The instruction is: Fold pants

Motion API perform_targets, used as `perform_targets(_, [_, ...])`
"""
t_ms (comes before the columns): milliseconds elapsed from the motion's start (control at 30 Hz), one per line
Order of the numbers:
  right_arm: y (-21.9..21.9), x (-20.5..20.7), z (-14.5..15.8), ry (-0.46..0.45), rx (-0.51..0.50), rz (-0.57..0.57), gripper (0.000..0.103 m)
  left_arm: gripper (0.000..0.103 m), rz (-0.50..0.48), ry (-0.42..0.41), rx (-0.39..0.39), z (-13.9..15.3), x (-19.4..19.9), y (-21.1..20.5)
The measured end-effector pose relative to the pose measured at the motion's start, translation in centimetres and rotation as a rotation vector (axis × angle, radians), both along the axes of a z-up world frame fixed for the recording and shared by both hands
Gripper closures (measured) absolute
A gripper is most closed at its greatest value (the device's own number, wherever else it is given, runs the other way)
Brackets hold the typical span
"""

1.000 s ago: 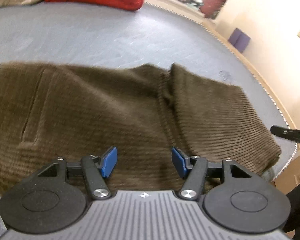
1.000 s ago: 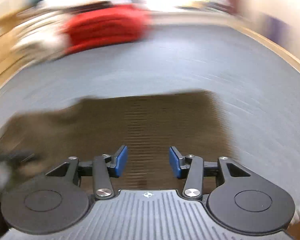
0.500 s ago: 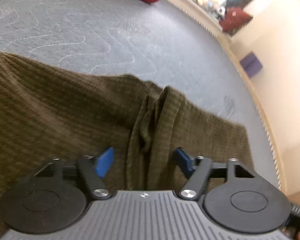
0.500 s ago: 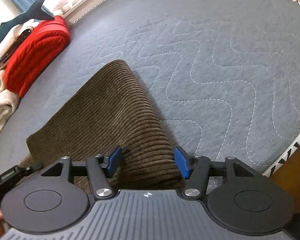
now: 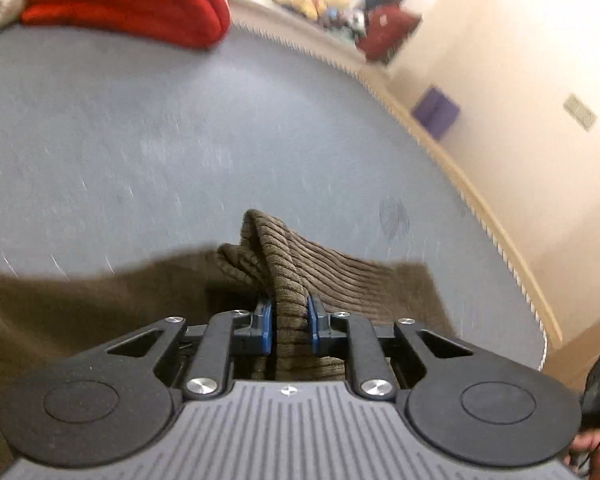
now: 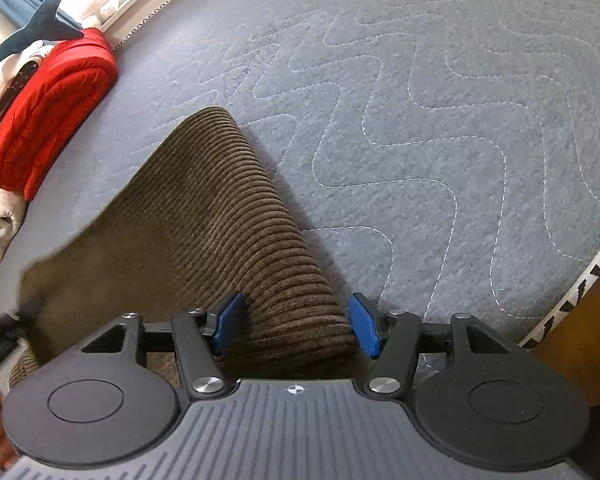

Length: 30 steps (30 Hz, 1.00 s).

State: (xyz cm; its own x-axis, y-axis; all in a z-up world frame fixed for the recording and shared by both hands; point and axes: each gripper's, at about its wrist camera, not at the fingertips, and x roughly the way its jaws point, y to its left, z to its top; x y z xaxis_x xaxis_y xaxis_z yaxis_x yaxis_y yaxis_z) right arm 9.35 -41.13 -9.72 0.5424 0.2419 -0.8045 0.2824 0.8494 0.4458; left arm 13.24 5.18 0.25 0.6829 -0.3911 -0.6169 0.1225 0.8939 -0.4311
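Corduroy pants [image 5: 292, 280] closing in left tongs [image 5: 290, 326], under open right tongs [image 6: 296, 326]

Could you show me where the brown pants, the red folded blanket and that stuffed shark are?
brown pants [image 6: 220, 216], right wrist view, on the ribbed top surface.
red folded blanket [image 6: 48, 112], right wrist view, on its upper face.
stuffed shark [image 6: 40, 28], right wrist view, on its dark tail.

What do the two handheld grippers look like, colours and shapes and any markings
Both match. The left gripper and right gripper have black linkage arms with silver pivot screws, blue fingertip pads, two round black discs at the base, and a ribbed grey housing bearing a small crosshair mark. No sleeves or cables clearly show.
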Motion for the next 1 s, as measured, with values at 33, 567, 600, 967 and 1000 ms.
perform_targets(33, [0.1, 0.1, -0.1, 0.001, 0.005, 0.006, 0.042, 0.085, 0.033, -0.006, -0.008, 0.4, 0.2, 0.6])
perform_targets(567, [1.1, -0.2, -0.7, 0.015, -0.002, 0.024, 0.042, 0.054, 0.159, 0.253, 0.034, -6.5, -6.5, 0.7])
perform_targets(600, [1.2, -0.1, -0.8, 0.017, -0.003, 0.025, 0.042, 0.055, 0.147, 0.224, 0.063, -6.6, -6.9, 0.3])
perform_targets(967, [1.9, 0.0, -1.2, 0.012, -0.005, 0.037, 0.04, 0.085, 0.152, 0.176, -0.077, -4.7, -10.0, 2.5])
perform_targets(1000, [1.9, 0.0, -1.3, 0.012, -0.001, 0.041, 0.039, 0.082, 0.157, 0.22, -0.059, -5.9, -9.9, 2.7])
